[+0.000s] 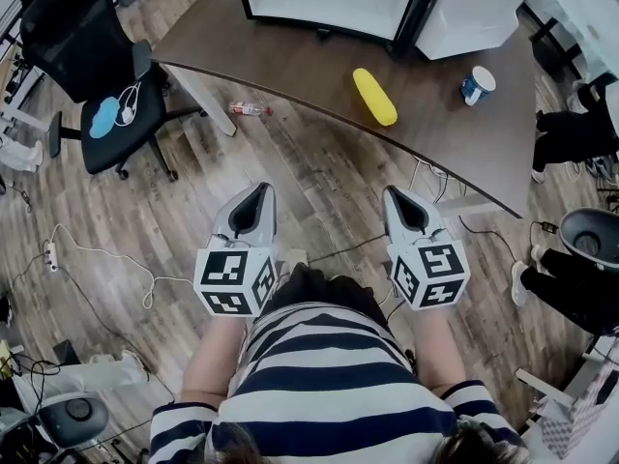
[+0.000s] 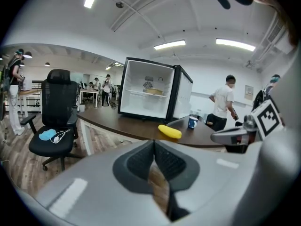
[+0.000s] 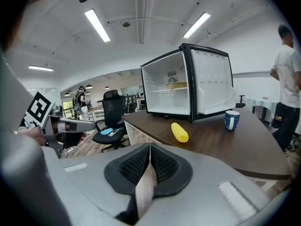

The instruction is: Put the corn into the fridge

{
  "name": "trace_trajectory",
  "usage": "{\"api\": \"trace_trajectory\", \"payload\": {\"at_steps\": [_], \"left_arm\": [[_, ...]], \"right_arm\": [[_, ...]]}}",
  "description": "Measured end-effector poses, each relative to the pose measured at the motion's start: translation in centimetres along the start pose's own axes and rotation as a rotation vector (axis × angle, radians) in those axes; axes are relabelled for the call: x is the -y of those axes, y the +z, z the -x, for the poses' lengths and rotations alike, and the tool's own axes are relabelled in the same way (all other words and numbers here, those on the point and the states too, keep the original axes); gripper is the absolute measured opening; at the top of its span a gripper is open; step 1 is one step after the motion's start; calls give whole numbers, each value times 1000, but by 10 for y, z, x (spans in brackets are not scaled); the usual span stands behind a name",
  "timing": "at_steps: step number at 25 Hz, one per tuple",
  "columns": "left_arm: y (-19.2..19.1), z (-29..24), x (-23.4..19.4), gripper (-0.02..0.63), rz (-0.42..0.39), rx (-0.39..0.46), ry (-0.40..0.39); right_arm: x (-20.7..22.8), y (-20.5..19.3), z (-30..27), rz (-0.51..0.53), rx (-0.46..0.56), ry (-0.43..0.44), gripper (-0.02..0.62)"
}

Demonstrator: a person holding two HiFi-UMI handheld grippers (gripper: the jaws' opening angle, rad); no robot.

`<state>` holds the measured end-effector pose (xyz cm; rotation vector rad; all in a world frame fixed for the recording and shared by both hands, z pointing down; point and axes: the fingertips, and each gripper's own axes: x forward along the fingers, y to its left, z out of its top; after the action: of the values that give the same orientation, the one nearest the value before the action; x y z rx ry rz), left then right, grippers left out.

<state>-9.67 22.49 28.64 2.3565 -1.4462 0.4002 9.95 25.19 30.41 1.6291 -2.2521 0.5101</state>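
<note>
- Fingers (image 2: 136, 161) of the left gripper (image 1: 259, 196) are pressed together on nothing, and those of the right gripper (image 1: 398, 199) are likewise closed and empty.
- Both grippers are held side by side in front of the person's striped shirt, over the wooden floor and well short of the surface (image 1: 319, 75).
- Lying on its side on that surface is the corn (image 1: 374, 96), just in front of the fridge (image 2: 183, 98) but not touching it. The fridge door stands wide open (a blue mug (image 1: 477, 85) stands off to the corn's right).
- By my reading the step in hand is the approach, with no grasp begun.
- Next, one gripper needs to reach over the surface, open its fingers wide enough to span the cob, and close across its middle. The corn can then be carried into the open compartment.
</note>
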Motion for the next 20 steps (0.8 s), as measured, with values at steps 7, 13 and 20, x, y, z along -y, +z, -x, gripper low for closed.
{"api": "trace_trajectory", "payload": {"at_steps": [7,13,20], "left_arm": [[-1,-17,-23,0,13,-14,-22],[2,-29,-45,0,13,-20,-39],[4,-40,-65,0,-25,-26,-77]], "right_arm": [[-13,5,-30,13,-27,7,19],[-22,10,-54,19,-42,8,76],[-31,13,-77,24,-55,-9,118]]}}
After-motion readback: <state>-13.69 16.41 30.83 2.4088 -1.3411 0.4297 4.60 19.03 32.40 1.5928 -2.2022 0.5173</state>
